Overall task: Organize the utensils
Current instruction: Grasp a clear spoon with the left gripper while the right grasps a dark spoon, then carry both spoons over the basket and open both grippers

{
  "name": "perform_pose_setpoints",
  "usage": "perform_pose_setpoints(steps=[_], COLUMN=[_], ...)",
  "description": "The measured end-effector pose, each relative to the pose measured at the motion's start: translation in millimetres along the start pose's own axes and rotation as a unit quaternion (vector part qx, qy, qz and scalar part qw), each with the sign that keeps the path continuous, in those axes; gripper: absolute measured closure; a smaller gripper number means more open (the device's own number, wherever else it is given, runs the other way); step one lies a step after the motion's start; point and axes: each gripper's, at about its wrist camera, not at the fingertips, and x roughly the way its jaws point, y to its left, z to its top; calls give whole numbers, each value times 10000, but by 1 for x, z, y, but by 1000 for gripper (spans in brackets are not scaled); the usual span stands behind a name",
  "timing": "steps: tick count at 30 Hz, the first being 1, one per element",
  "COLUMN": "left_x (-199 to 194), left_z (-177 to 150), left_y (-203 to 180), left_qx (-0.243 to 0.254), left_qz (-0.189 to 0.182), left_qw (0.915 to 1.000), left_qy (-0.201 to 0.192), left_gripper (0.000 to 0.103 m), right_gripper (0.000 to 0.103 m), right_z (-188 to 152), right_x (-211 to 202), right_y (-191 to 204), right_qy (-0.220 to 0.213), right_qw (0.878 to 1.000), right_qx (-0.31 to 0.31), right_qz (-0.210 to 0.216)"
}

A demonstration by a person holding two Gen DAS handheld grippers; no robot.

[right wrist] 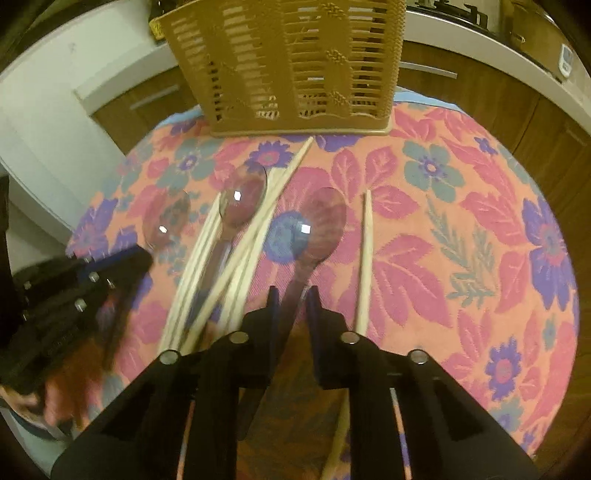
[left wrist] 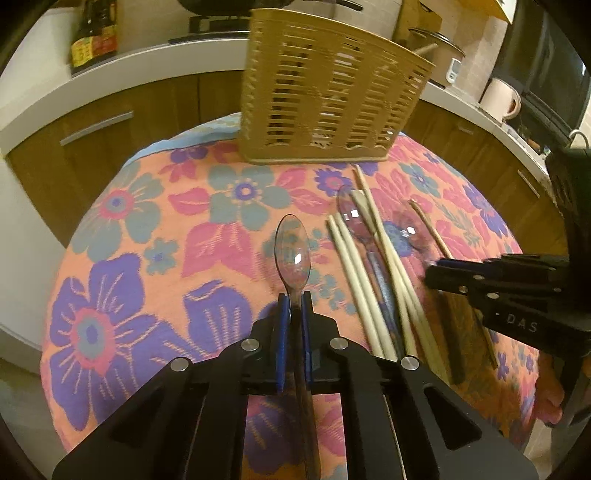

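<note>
My left gripper (left wrist: 294, 295) is shut on the handle of a clear plastic spoon (left wrist: 293, 251), held above the flowered cloth; it also shows in the right wrist view (right wrist: 166, 218). My right gripper (right wrist: 293, 295) has its jaws partly open around the handle of another clear spoon (right wrist: 325, 221) that lies on the cloth; it shows from the side in the left wrist view (left wrist: 439, 269). A third clear spoon (right wrist: 242, 201) lies among several pale chopsticks (right wrist: 236, 258). One chopstick (right wrist: 365, 258) lies apart on the right. A tan slotted utensil basket (left wrist: 325, 92) stands at the far edge.
The round table carries a pink, orange and purple flowered cloth (left wrist: 147, 229). Behind it run a white counter (left wrist: 122, 74) with wooden cabinets, a sauce bottle (left wrist: 94, 33), a stove and a paper roll (left wrist: 500, 98).
</note>
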Motion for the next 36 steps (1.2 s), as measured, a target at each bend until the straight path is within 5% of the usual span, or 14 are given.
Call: perform_pose_setpoints(steps=[6, 11, 15, 18, 21, 29, 36], left_x=[-2, 1, 9, 14, 14, -39, -97], left_z=[-2, 2, 9, 11, 12, 43, 101], left_y=[5, -2, -14, -24, -26, -11, -8], left_qx=[24, 273, 597, 907, 966, 455, 270], left_qz=[-115, 37, 342, 708, 752, 21, -383], left_qw=[9999, 9993, 9963, 9920, 9916, 9962, 9788], left_qy=[56, 236, 508, 524, 421, -739, -1992], left_gripper=[94, 75, 75, 91, 93, 93, 93], right_gripper=[92, 89, 86, 86, 94, 102, 102], right_z=[-14, -7, 1, 9, 13, 36, 83], right_x=[-5, -3, 1, 5, 9, -30, -83], right_y=[-15, -28, -27, -17, -4, 4, 11], right_qy=[242, 565, 822, 960, 936, -54, -1079], right_qw=[9995, 9968, 9949, 9950, 9955, 9986, 9915], right_qx=[144, 370, 390, 208, -119, -291, -391], right_qz=[163, 433, 444, 205, -52, 443, 613])
